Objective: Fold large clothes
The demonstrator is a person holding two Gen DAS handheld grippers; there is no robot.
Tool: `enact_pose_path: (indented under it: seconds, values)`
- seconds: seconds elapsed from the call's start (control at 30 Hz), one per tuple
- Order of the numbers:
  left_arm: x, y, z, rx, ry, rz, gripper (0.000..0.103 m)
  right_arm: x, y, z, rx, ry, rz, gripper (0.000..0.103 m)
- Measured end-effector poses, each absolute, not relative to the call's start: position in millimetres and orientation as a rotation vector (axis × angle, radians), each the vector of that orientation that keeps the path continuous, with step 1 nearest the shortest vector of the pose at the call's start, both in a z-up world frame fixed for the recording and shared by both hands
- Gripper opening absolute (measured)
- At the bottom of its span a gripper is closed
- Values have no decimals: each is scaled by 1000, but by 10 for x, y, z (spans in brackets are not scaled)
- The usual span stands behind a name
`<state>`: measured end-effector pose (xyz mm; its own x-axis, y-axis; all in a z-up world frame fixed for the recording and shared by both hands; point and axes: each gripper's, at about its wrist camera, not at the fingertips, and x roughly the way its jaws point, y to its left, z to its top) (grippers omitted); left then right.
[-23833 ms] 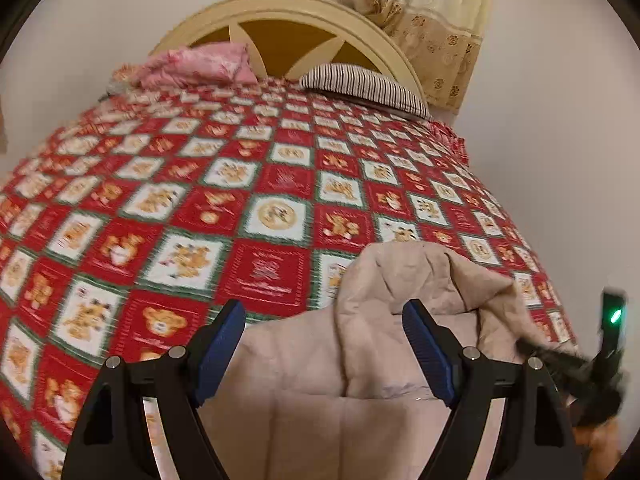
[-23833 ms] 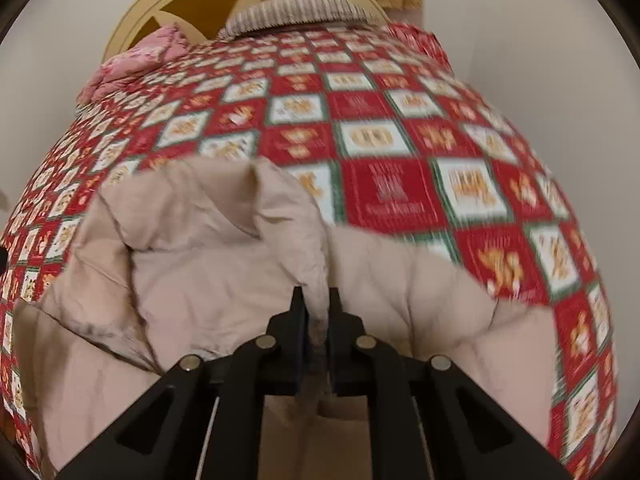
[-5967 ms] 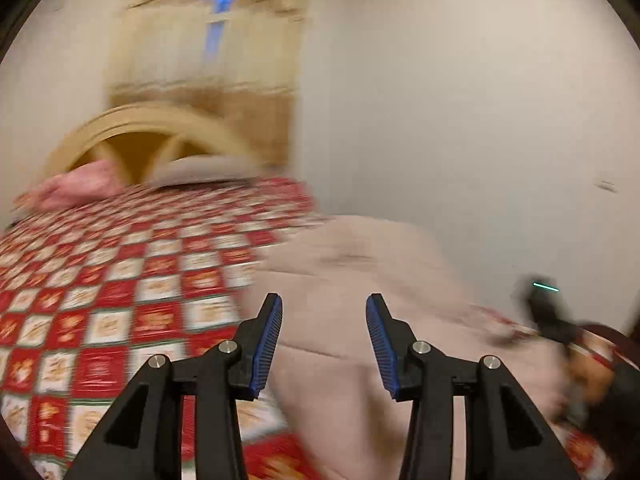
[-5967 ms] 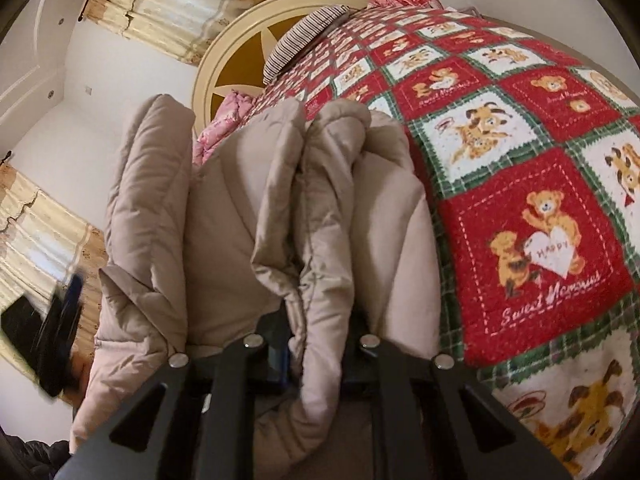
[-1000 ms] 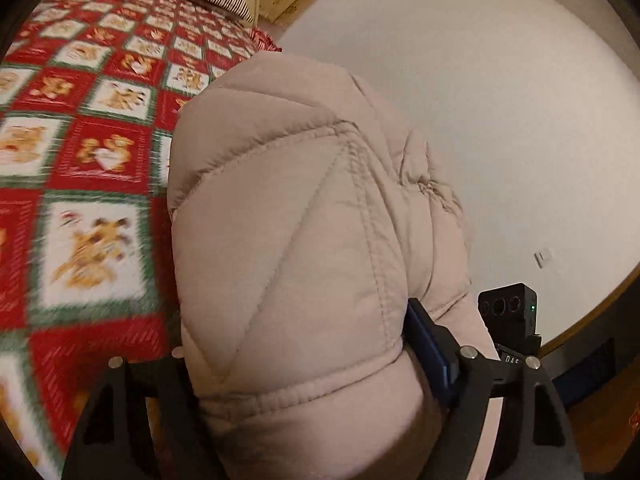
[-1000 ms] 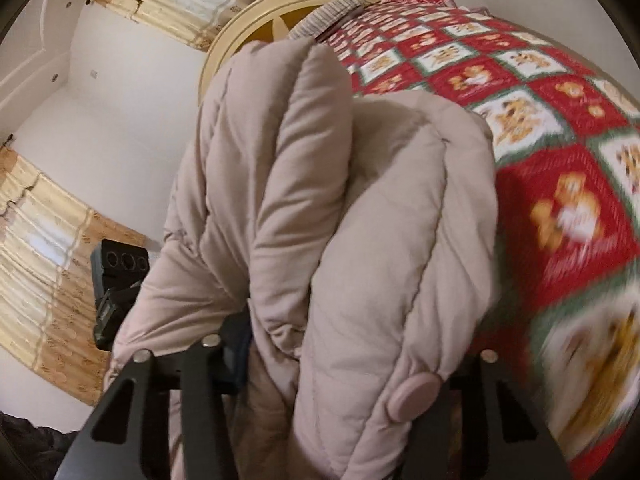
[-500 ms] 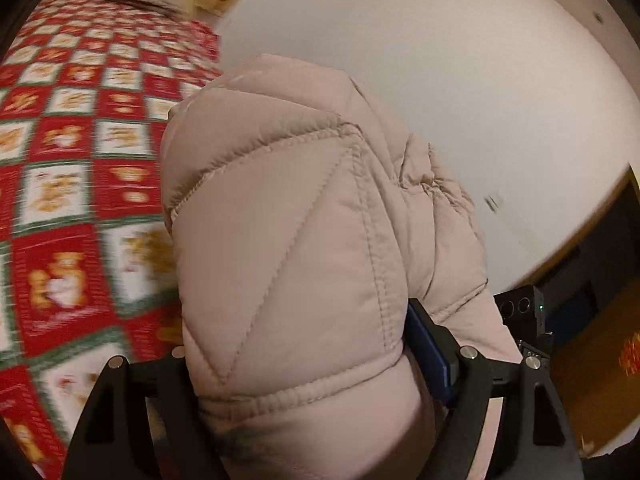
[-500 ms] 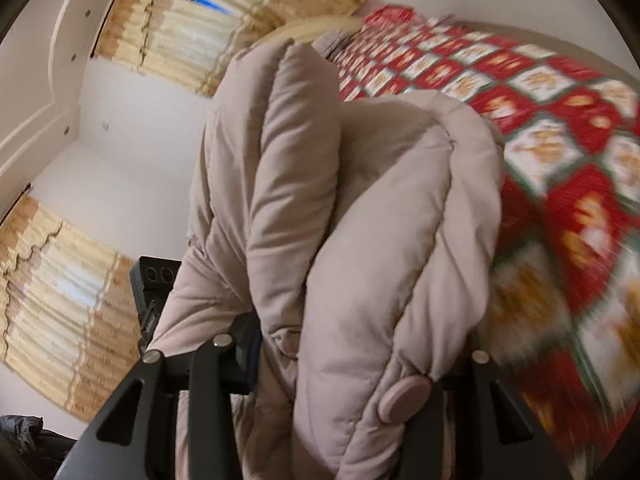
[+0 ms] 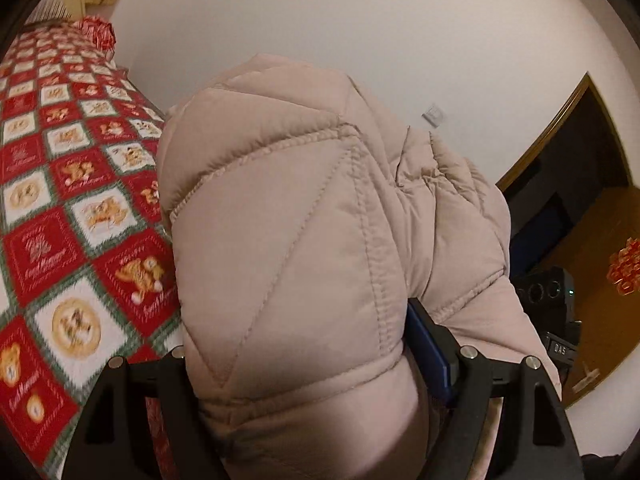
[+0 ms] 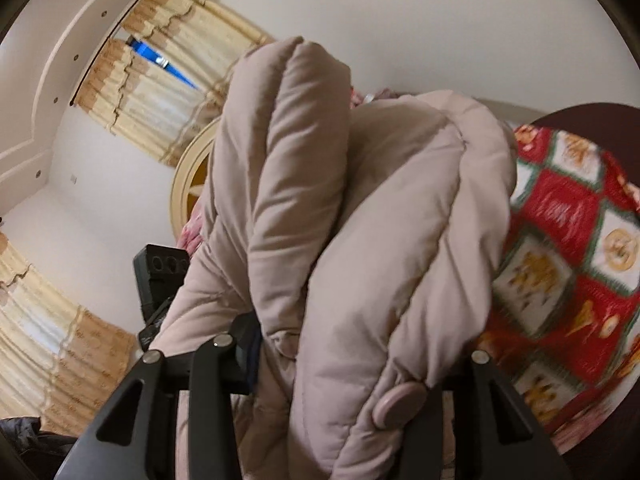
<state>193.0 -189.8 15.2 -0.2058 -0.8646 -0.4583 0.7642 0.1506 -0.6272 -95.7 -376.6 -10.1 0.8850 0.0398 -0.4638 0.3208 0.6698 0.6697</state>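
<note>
Lifted since a second ago, the folded beige puffer jacket (image 9: 288,240) now shows more white wall (image 9: 360,32) behind it and less of the bed. It hangs between the two tongs as a thick bundle, clear of the red teddy-bear quilt (image 9: 68,208) — which lies to its left in the left wrist view and to its right in the right wrist view. The left gripper (image 9: 296,364) is spread wide and clamped across the padded roll; one blue pad (image 9: 426,344) presses its right flank. The right gripper (image 10: 348,360) holds a narrower span, its jaws squeezing several folds of the same jacket, a round snap button (image 10: 398,404) near the bottom. Cream curtains (image 10: 160,80) and the arched headboard (image 10: 188,184) sit behind.
</note>
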Motion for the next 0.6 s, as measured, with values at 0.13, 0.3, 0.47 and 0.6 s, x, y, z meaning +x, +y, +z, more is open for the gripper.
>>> enact_pose_path:
  seconds: [0.13,0.3,0.47,0.6]
  values:
    - [1936,-2054,77,-61,955,-1402,80,-852,-3922,-271,814,446,-163,45]
    - [2210,-2406,-144,-5,973,-1316,80,-663,-4189,-455,785,440,-172,44]
    - [2213,-2666,-271,96,952,-1262,80,-653,-4486,-730,813,451,-212,44]
    - [2253,-2686,-380,104,967,-1214,82,-705,-4669,-1008,883,468,-212,48]
